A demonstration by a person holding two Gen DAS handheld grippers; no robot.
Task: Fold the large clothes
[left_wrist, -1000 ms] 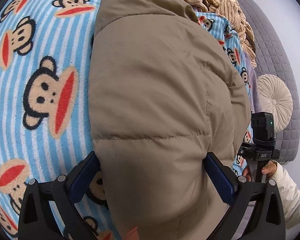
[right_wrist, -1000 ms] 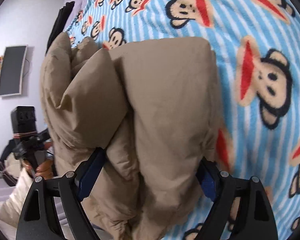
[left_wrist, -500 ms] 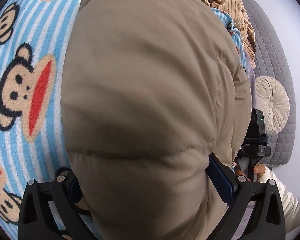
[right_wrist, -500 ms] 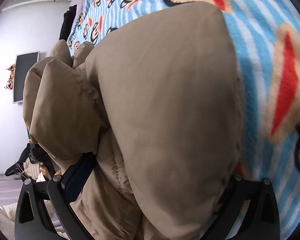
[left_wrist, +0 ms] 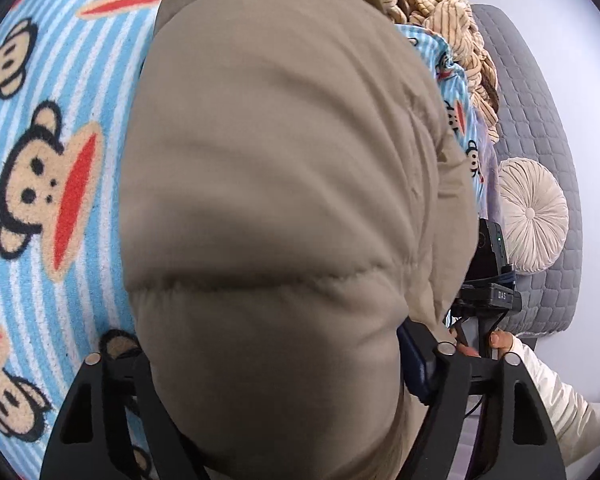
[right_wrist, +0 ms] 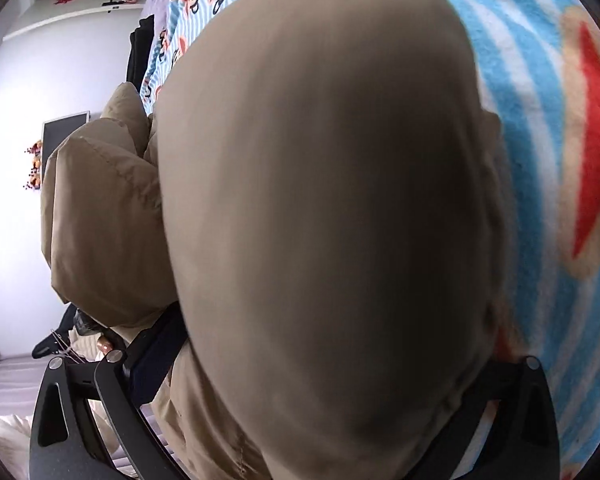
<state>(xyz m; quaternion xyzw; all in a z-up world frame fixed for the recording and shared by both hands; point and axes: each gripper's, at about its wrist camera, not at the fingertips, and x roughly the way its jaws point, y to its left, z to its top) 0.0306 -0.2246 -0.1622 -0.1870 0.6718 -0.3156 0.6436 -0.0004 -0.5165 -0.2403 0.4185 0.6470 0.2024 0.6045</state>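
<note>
You are working a tan puffer jacket, folded into a thick bundle that lies on the monkey-print blanket covering the bed. Judged from its quilted bulk, it is light, soft and springy; it compresses under load and likely rebounds, and the smooth shell may slip. Take hold low on the near end of the bundle, across all folded layers, not on the top layer alone. Left gripper: the jaws have just been closing, the jacket fills the gap between them, and the blue pad on the right side presses the fabric. Right gripper: jaws wide, closing slightly, padding bulging between them; firm pinch or not, you cannot tell. Against one second earlier, the bundle fills far more of both views, and the right wrist view hides most of the blanket.
</note>
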